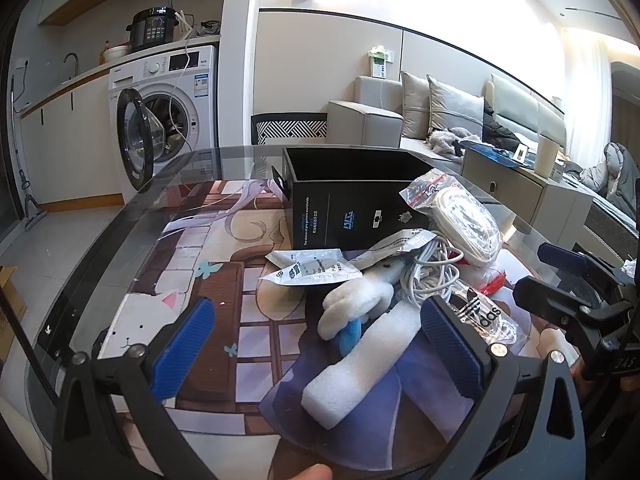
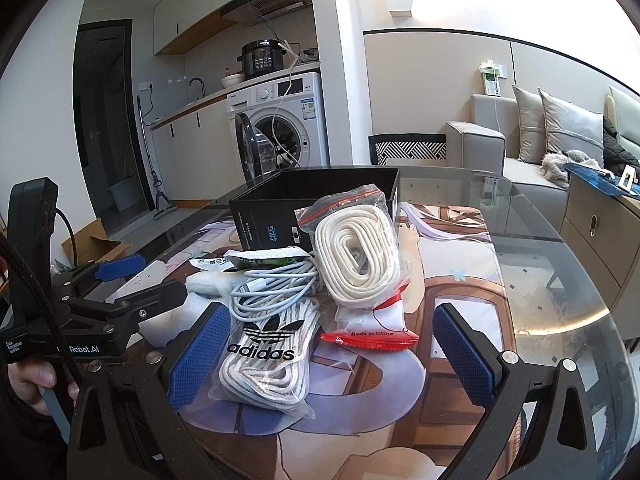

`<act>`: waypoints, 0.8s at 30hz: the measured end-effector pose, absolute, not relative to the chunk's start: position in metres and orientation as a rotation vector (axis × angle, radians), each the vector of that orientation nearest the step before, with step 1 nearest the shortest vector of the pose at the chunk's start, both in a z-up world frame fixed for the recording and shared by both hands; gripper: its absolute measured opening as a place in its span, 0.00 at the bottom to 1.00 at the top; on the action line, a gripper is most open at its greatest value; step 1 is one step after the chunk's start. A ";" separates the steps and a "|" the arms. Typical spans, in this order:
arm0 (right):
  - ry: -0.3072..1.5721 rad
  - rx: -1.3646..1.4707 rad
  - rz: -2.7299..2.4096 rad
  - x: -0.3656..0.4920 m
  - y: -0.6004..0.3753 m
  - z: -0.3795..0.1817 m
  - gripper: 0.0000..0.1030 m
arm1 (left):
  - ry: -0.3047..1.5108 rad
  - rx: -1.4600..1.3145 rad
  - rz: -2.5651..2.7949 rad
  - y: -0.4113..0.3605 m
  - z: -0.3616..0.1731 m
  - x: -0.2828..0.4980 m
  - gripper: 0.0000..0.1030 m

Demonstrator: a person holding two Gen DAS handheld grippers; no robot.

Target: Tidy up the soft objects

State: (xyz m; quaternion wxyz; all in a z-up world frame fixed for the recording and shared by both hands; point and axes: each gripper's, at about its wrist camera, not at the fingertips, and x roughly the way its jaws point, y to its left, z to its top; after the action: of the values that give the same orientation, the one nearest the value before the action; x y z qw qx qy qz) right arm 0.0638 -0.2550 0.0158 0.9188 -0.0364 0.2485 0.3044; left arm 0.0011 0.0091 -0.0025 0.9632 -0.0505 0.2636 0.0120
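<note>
A pile of soft things lies on the printed mat in front of an open black box (image 1: 352, 196) (image 2: 316, 196). The pile holds a white foam block (image 1: 352, 368), a white plush toy (image 1: 356, 300), a white cable bundle (image 2: 272, 284), an adidas bag of laces (image 2: 268, 356), a bag of cream rope (image 2: 356, 248) and a red-edged bag (image 2: 372, 332). My left gripper (image 1: 320, 344) is open, its blue pads either side of the foam block. My right gripper (image 2: 328, 352) is open around the adidas bag and the red-edged bag. Neither touches anything.
The round glass table (image 2: 568, 280) carries the printed mat (image 1: 208, 280). A small printed packet (image 1: 308, 272) lies left of the pile. A chair back (image 1: 288, 128) stands behind the table, with a washing machine (image 1: 168, 116) and a sofa (image 2: 520, 152) beyond.
</note>
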 end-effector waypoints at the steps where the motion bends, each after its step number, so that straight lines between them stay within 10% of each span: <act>1: 0.512 -0.075 0.626 0.064 -0.255 0.016 1.00 | 0.535 -0.102 0.024 0.009 -0.002 0.001 1.00; 24: 0.514 -0.076 0.628 0.064 -0.254 0.015 1.00 | 0.533 -0.104 0.031 0.010 -0.002 0.001 1.00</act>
State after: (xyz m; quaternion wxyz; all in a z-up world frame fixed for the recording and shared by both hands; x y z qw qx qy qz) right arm 0.0637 -0.2543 0.0152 0.9181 -0.0370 0.2500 0.3053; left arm 0.0006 0.0102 -0.0022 0.9633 -0.0515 0.2631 0.0152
